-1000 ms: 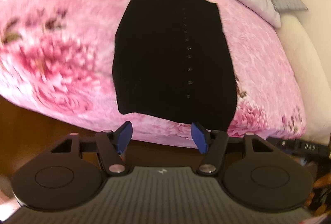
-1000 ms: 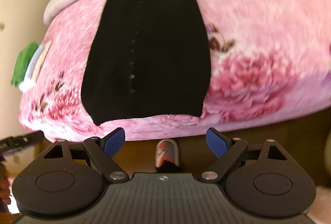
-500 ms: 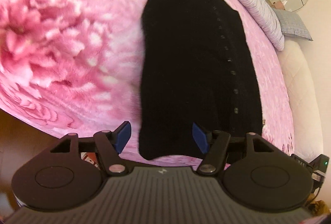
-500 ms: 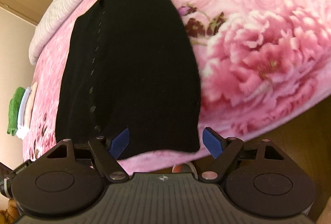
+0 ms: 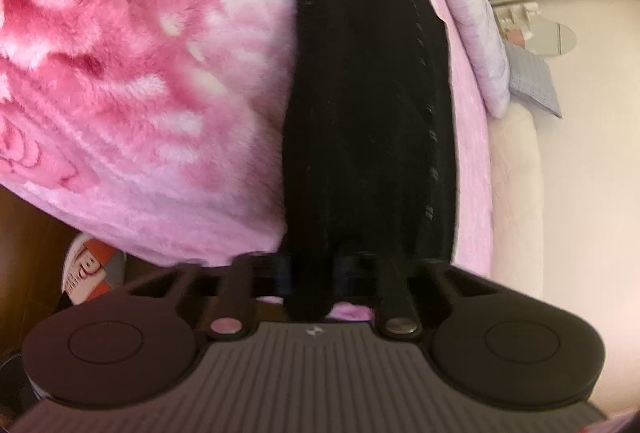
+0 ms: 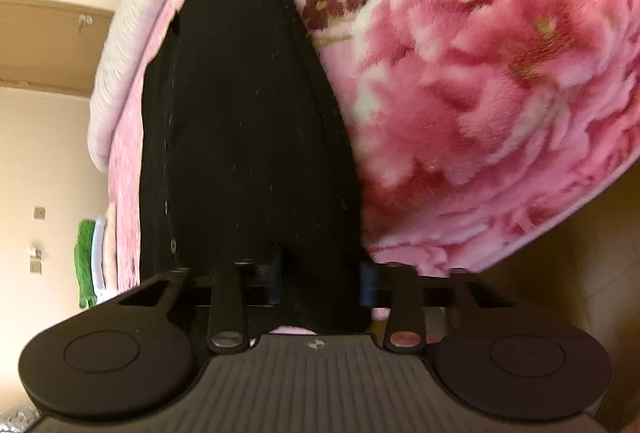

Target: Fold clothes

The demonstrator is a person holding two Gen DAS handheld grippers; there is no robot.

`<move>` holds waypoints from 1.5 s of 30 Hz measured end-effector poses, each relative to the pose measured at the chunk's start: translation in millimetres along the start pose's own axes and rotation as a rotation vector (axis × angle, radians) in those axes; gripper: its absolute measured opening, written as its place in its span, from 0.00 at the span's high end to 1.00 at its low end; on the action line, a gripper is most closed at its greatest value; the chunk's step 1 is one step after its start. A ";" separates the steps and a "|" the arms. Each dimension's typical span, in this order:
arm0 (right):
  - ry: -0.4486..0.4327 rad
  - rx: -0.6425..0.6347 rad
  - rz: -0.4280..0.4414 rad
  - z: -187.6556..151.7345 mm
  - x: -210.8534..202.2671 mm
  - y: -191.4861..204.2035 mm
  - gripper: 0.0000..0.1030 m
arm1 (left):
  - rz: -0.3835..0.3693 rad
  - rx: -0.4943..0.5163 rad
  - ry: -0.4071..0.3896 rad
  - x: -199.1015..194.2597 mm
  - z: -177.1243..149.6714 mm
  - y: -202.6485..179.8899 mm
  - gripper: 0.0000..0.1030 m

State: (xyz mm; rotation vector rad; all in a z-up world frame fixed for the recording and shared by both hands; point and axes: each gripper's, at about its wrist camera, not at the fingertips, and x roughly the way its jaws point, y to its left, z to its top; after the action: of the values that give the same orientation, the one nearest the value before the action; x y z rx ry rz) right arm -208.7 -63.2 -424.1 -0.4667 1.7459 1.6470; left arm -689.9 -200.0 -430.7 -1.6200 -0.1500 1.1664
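A black button-front garment (image 5: 368,121) lies flat, already narrowed to a long panel, on a pink floral blanket (image 5: 132,81) at the near edge of a bed, its hem hanging just over the blanket's rim. Judging by that shape, the side folds look done, while the end-to-end fold that would bring the hem up toward the far end is not yet made. The left gripper (image 5: 310,275) has one near corner of the hem between its jaws, which are closing on the cloth and nearly together. The right gripper (image 6: 320,283) has the other near corner between its jaws, also closing, with a slightly wider gap. A row of small buttons (image 6: 167,209) runs along the garment's length.
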 end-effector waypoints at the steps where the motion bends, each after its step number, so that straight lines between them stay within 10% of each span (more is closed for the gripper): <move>1: 0.013 -0.004 0.006 0.7 -6.4 3.2 0.85 | -0.015 0.006 0.001 -5.8 0.7 -4.3 0.88; 14: -0.190 -0.163 0.092 93.2 -62.6 147.0 0.86 | -0.232 0.162 -0.133 -34.7 132.7 -115.3 0.87; 18: -0.304 -0.117 0.060 150.9 -30.7 167.6 0.77 | -0.145 0.157 -0.194 -1.0 208.5 -128.2 0.81; 20: -0.340 -0.063 0.006 178.0 -8.4 173.7 0.43 | -0.050 0.156 -0.211 6.7 234.2 -131.7 0.62; 24: -0.338 -0.066 -0.064 199.0 19.0 177.9 0.42 | 0.054 0.211 -0.246 5.8 257.5 -133.8 0.41; 36: -0.133 -0.447 -0.304 229.7 91.1 174.2 0.42 | 0.306 0.449 -0.079 76.5 250.6 -118.5 0.40; 42: -0.048 -0.611 -0.282 244.7 129.6 179.9 0.40 | 0.370 0.521 -0.086 100.6 250.3 -122.1 0.69; 45: -0.031 -0.698 -0.299 237.9 136.9 182.9 0.80 | 0.377 0.522 -0.097 97.0 249.5 -123.9 0.92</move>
State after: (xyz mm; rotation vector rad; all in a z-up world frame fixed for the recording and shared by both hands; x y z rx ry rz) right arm -373.0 218.8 -376.6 -0.9581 0.9707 1.9857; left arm -769.1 78.5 -374.3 -1.1523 0.3871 1.4270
